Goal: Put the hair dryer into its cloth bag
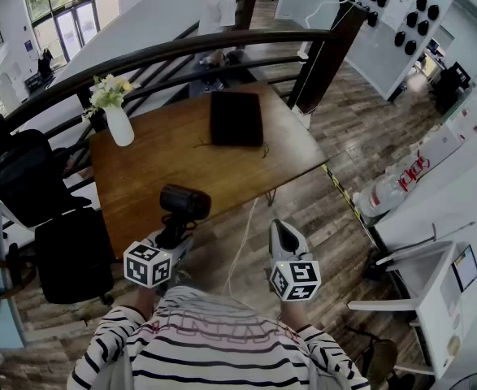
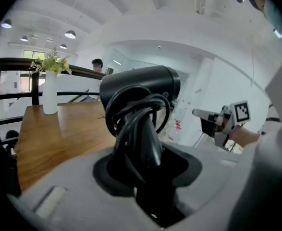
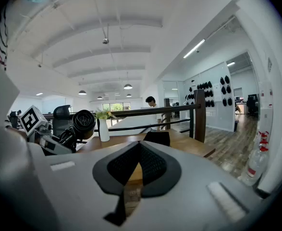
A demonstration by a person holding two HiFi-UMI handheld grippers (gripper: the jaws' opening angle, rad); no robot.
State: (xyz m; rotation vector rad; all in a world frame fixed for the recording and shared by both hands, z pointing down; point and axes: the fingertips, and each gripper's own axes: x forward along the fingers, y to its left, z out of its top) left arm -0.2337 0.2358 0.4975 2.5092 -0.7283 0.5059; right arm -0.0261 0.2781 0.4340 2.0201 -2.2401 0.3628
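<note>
left gripper [image 1: 173, 236] clamps hair dryer [image 1: 186, 202] by handle for transport | right gripper [image 1: 284, 229] closed, spare | cloth bag [image 1: 236, 119] ahead, on bench [image 1: 153, 177]

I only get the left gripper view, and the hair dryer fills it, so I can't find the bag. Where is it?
Observer: The black bag lies flat on the far side of the table, right of the vase in the head view.
Operator: What could open it?
Observer: The right gripper. Its jaws are shut with nothing between them.
Operator: How close is the dryer?
Observer: The hair dryer, gripped by the left gripper, is at the table's near edge. Bare tabletop lies between it and the bag.
</note>
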